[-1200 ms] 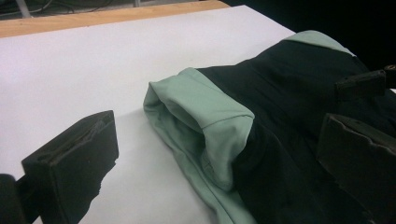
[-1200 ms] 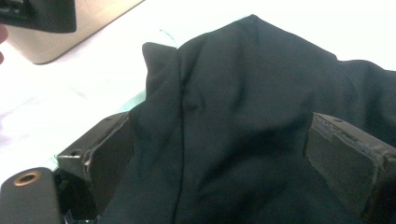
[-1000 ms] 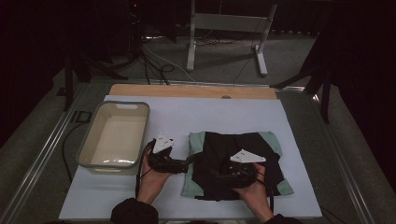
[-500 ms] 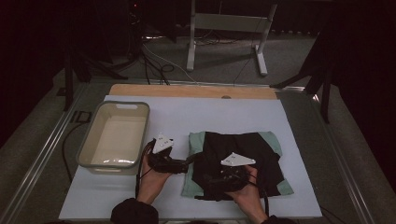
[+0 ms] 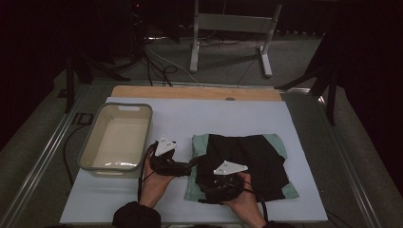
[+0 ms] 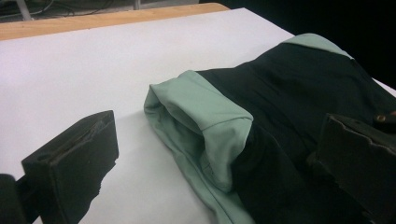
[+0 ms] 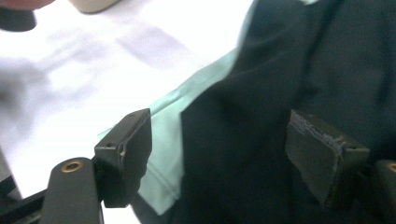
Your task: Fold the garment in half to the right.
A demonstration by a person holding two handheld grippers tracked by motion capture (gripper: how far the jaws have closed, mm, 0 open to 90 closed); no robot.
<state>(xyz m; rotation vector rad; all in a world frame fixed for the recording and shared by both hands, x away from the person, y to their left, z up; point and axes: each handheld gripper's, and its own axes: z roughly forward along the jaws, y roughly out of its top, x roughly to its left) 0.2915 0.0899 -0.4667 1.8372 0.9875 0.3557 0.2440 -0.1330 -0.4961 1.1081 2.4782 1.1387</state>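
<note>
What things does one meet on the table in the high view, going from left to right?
Beige tub → left gripper → right gripper → black garment, lying on a green cloth.

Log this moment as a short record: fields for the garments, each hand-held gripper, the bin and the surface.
garments: black garment lying folded on top of a light green garment, right of centre on the table
left hand-held gripper: jaws open, at the left edge of the pile, the green folded edge between them
right hand-held gripper: jaws open, over the near left corner of the pile
bin: beige plastic tub, nothing visible inside, left of the garments
surface: white mat on the table, wooden strip along the far edge
</note>
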